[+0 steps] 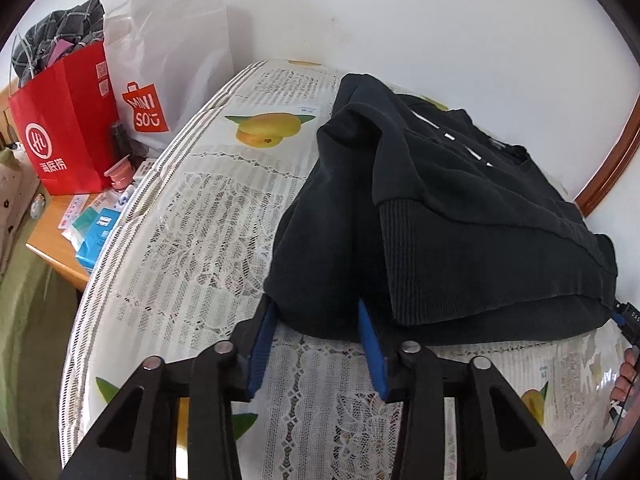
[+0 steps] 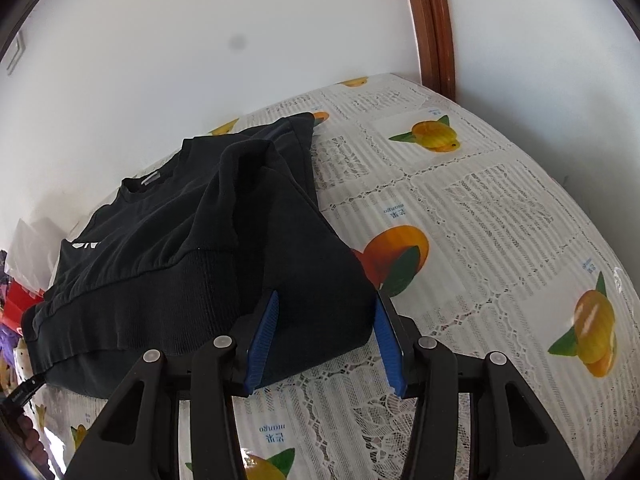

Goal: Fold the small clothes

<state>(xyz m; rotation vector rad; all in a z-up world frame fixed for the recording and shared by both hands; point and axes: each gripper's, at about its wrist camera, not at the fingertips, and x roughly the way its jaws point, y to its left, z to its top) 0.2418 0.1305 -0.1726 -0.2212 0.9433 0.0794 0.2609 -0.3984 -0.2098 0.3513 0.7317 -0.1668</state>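
Working at the near hem, we had the left gripper point(image 1: 316, 344) and the right gripper point(image 2: 326, 336) each straddling a bottom corner of the black sweatshirt point(image 1: 460, 208), one at either side. Blue pads flanked the cloth on both; whether they pinched it or merely bracketed it, we could not tell. The garment lay on the mango-print tablecloth point(image 2: 500, 240), sleeves already turned in over the body, collar toward the wall. We judged the step to be seizing the hem for the fold toward the collar; next called for firm, matched grips and a level lift. Beyond, a red bag point(image 1: 68, 132) stood on the side desk.
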